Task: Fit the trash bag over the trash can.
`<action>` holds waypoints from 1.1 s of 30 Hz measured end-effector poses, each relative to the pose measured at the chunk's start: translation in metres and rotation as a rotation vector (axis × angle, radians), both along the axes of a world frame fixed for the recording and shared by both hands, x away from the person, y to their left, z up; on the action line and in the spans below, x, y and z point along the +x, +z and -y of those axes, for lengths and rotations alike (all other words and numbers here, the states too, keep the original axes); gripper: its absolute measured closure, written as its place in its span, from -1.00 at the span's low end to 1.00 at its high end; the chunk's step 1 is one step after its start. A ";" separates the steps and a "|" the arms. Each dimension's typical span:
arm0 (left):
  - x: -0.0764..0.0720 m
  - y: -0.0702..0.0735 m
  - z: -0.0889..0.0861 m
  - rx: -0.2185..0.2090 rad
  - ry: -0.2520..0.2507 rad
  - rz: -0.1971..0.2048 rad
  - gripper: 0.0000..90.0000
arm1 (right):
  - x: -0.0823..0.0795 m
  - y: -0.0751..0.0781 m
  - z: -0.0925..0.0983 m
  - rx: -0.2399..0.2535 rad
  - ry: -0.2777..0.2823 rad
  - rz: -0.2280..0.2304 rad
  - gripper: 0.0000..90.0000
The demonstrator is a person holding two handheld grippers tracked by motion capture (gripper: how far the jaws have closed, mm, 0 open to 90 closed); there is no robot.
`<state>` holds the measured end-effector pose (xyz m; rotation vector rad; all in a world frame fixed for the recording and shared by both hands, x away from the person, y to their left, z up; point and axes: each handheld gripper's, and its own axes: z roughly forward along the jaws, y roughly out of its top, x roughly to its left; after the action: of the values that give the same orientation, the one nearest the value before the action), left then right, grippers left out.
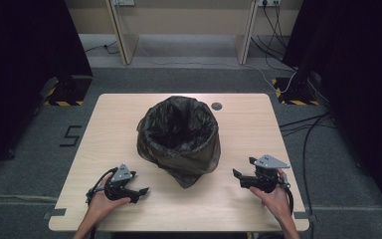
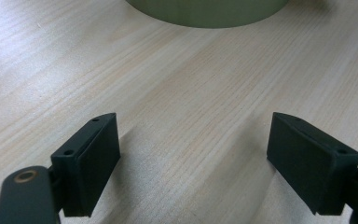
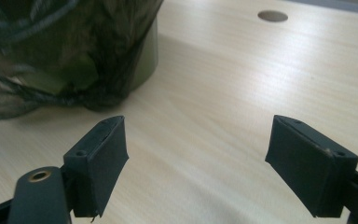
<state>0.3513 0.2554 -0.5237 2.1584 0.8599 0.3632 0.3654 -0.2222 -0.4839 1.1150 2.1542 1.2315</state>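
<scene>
Both grippers idle, jaws apart, either side of the lined bin.

Left gripper (image 1: pixel 138 191) – jaws spread wide, nothing between them – rests near the bin (image 1: pixel 179 139), on the person's side and to its left. Right gripper (image 1: pixel 239 178), jaws likewise apart and empty, sits to the bin's right. The bin, lined with a dark bag (image 3: pixel 51 56), stands mid-table (image 1: pixel 238 129); a small round hole (image 1: pixel 217 106) lies behind it.

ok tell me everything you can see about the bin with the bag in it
The bin stands upright mid-table, a round pale green tub by its bare base. A dark, crinkly, translucent bag lines it, folded over the rim and draped down the outside, with a knotted bunch hanging near the base. The mouth gapes open. Neither gripper touches it.
</scene>
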 end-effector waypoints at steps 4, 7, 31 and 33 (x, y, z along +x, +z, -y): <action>0.000 0.000 0.000 0.001 0.000 0.000 -0.64 | -0.007 -0.013 -0.002 -0.002 0.009 -0.021 -0.55; 0.000 0.000 0.000 0.001 -0.001 0.000 -0.64 | -0.010 -0.020 -0.003 -0.033 0.008 -0.035 -0.56; 0.000 0.000 0.000 0.002 -0.002 -0.001 -0.64 | -0.015 -0.033 -0.009 -0.160 0.014 -0.153 -0.66; 0.000 0.000 0.000 0.003 -0.001 0.000 -0.64 | -0.015 -0.033 -0.009 -0.159 0.014 -0.153 -0.66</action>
<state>0.3513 0.2554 -0.5236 2.1615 0.8584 0.3637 0.3504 -0.2129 -0.5166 1.1605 2.3307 0.9892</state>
